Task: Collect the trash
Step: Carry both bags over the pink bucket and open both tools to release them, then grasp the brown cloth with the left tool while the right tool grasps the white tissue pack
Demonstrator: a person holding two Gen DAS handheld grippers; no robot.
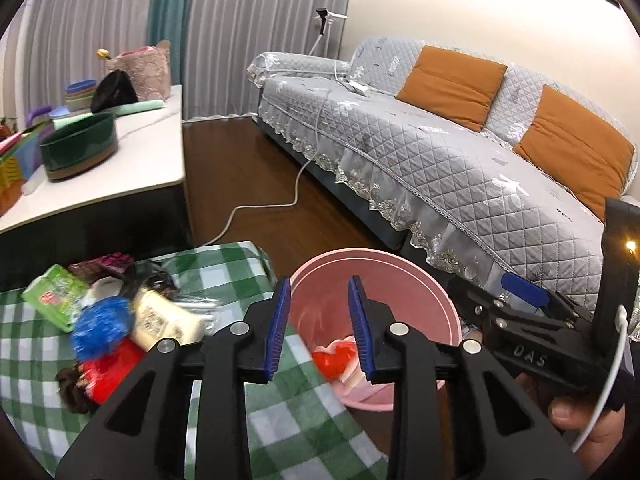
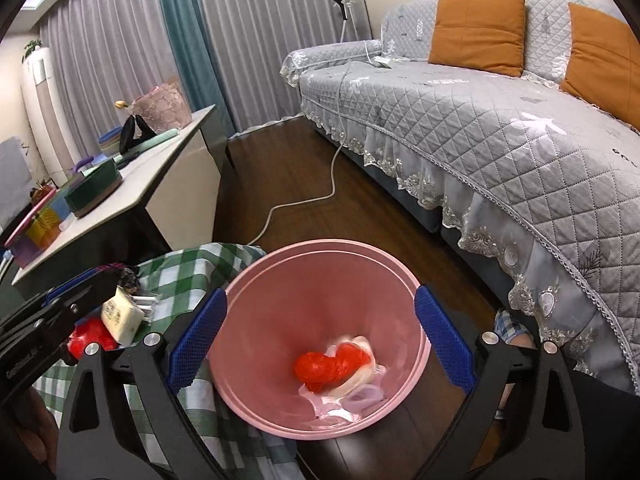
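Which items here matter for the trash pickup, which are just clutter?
Job:
pink bin
red wrapper inside it
green packet
blue wad
cream packet

Clutter:
sofa
orange cushions
green tray
white cable

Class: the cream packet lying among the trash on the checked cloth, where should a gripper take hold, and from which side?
Grip the cream packet across its narrow width near the free end toward the pink bin, coming from above; the other end sits among the piled trash.

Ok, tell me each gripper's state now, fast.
Left tongs: open, holding nothing, by the pink bin.
Right tongs: open wide, empty, over the bin.
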